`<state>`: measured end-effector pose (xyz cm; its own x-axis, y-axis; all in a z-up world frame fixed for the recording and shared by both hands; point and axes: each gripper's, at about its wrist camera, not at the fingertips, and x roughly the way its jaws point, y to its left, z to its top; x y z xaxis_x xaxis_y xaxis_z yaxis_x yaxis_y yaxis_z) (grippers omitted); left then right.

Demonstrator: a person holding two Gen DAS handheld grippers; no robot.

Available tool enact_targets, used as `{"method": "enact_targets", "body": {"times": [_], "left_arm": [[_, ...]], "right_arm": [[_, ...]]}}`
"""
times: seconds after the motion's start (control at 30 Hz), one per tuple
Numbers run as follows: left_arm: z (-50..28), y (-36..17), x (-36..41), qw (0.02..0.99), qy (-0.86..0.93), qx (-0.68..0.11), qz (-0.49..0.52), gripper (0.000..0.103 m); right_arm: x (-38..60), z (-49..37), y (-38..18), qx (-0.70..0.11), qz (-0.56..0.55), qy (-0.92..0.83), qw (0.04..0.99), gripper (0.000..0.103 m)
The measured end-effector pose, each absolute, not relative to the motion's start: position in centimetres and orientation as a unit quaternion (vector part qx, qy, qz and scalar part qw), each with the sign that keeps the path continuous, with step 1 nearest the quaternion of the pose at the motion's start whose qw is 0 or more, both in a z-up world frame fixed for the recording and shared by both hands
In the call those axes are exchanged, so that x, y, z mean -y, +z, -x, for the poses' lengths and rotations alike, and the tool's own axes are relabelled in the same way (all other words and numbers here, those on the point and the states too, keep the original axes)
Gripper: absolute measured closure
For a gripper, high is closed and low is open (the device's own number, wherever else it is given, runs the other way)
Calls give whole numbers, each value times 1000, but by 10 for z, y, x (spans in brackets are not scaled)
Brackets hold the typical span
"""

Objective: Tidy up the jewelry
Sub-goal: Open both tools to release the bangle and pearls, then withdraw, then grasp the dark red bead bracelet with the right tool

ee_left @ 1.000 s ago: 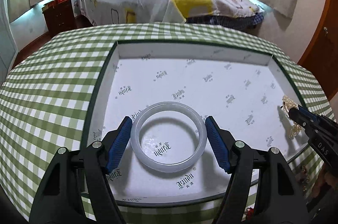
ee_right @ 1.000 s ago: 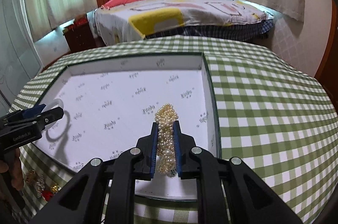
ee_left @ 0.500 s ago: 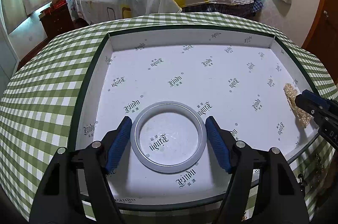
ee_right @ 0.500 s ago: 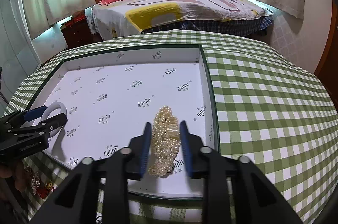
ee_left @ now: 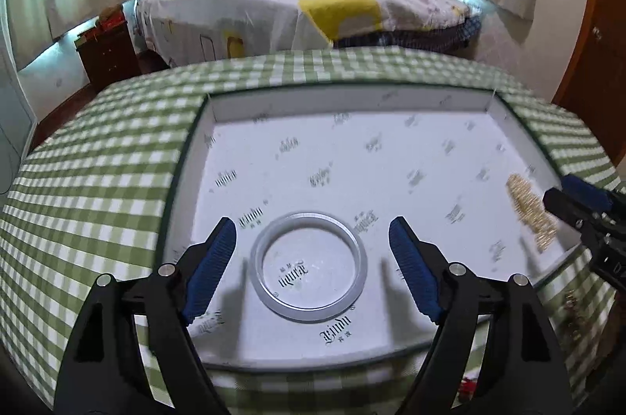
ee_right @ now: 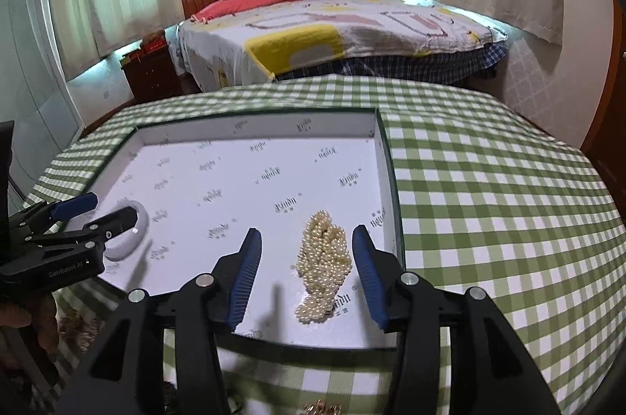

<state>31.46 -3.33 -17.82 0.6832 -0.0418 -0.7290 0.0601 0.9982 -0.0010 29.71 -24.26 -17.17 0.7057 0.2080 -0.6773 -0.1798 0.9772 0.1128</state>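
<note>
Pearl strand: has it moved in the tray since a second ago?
Yes. The pearl strand, earlier pinched off the floor by the right tongs, now lies flat by the tray's right wall; the jaws are opening, clear of it.

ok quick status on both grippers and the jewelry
Left gripper opening, bangle loose in tray. Right gripper opening, pearls dropped there. Nothing in the way.

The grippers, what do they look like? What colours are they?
Both the left gripper and the right gripper are black plastic with silver rivets and two fingers lined with ribbed blue pads. Small white lettering marks the left one's side.
</note>
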Motion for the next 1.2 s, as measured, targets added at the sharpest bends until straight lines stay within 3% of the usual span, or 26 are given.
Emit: {"method": "enact_targets", "body": {"times": [0.33, 0.67, 1.0, 1.07, 1.2], "left_arm": [[-239, -140, 25, 944, -18, -328, -15, 24], [-160, -147, 8, 944, 5, -331, -17, 24], [-122, -160, -12, 937, 20, -348, -6, 24], [-119, -160, -11, 938, 19, -347, -7, 24], [-117, -162, -6, 937, 13, -348, -10, 24]], "right_arm": [[231, -227, -152, -347, -41, 116, 930, 54], [205, -159, -179, -373, -32, 142, 916, 54], [174, -145, -210, -406, 0, 166, 899, 54], [171, -146, -212, -407, 11, 165, 898, 57], [170, -143, -211, -409, 11, 168, 897, 83]]}}
